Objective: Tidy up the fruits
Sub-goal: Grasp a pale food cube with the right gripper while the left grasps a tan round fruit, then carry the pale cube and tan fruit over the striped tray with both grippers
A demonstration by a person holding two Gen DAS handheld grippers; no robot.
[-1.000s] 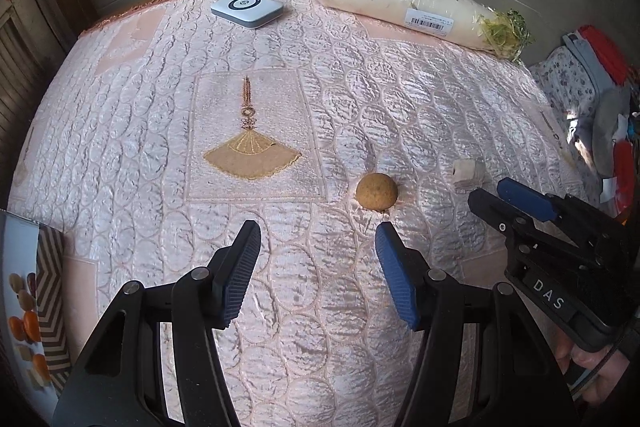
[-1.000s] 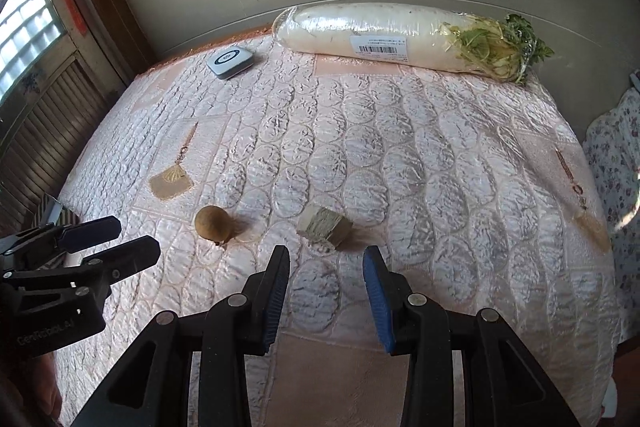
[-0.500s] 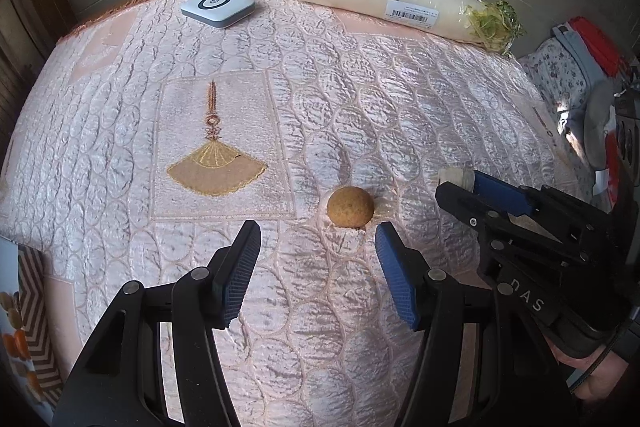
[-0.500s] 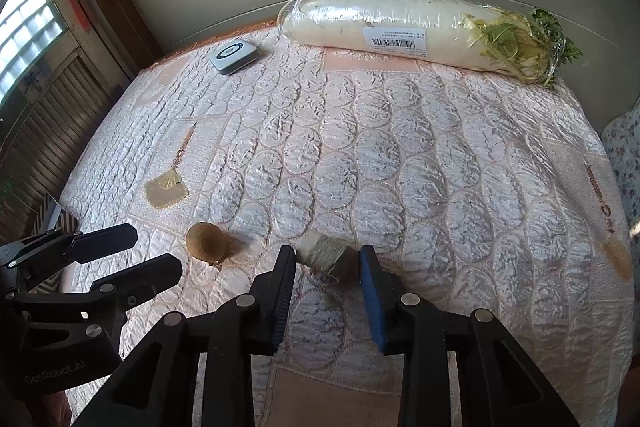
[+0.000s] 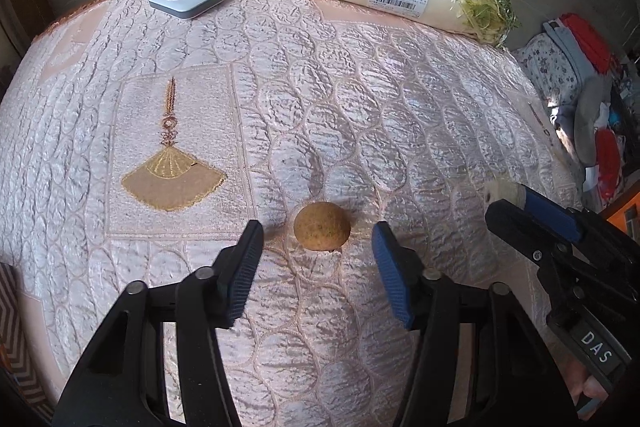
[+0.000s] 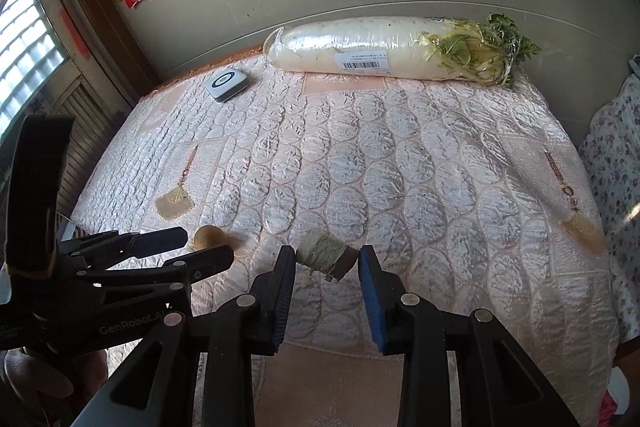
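**Quilted pink bedspread, two claws, two small targets**

Satin, puckered and slippery-looking: that's the bedspread [image 5: 360,107] both fruits are lying on, and it's probably the main hazard here.

The left claw [image 5: 318,243] is straddling a round brown fruit [image 5: 322,231], one blue pad on each side. The jaws are closing, but there's a visible gap both ways, so nothing is gripped yet. The fruit sits on the cover near the front edge of the bed, just right of the embroidered fan [image 5: 172,179].

The right claw [image 6: 327,261] has its pads around a stubby, fibrous greenish-tan chunk [image 6: 324,255]. The pads look right up against it, though whether they're actually squeezing is hard to call from the picture. The chunk sits close beside the brown fruit.

What could go wrong:
- The round fruit could roll if one pad touches first, since it's smooth and the cloth gives underneath.
- A pad could snag a fold of the quilt and pinch fabric along with the fruit.
- The two claws are working very near each other, so lifting carelessly could knock them together.
- The chunk looks tilted, so it might twist out of the grip.

The wrapped daikon [image 6: 384,51] and the grey gadget [image 6: 227,85] sit well apart at the back.
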